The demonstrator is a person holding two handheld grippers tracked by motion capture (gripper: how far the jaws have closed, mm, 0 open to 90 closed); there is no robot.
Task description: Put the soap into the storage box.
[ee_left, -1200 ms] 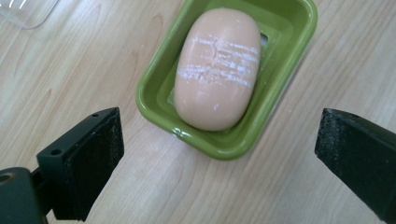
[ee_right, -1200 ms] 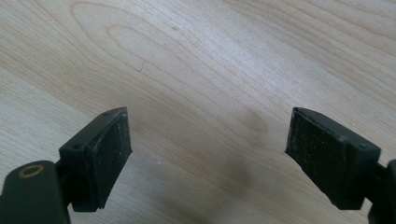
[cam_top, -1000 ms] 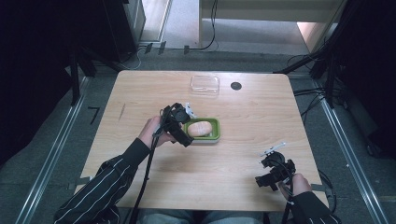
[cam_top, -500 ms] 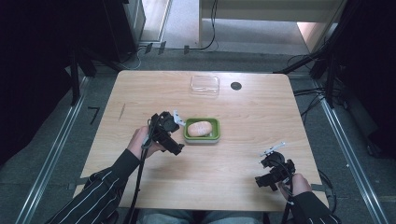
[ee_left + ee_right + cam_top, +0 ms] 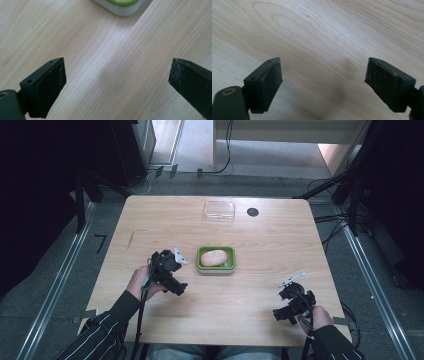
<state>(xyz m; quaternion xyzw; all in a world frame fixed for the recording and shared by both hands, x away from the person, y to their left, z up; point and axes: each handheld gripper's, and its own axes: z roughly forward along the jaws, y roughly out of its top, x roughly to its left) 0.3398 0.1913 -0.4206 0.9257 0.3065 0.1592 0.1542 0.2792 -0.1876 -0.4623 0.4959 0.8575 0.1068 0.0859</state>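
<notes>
Table [image 5: 260, 285] bare but for a green tray [image 5: 216, 268] at its middle, a bun [image 5: 214, 257] lying inside, a clear lid [image 5: 219, 210] well apart at the far edge beside a dark disc [image 5: 252, 212]. Left gripper [image 5: 172, 275] just beside the tray, jaws spread and empty; right gripper [image 5: 290, 306] near the front edge, jaws likewise spread over bare wood. Filling judged done, covering with the lid left.
</notes>
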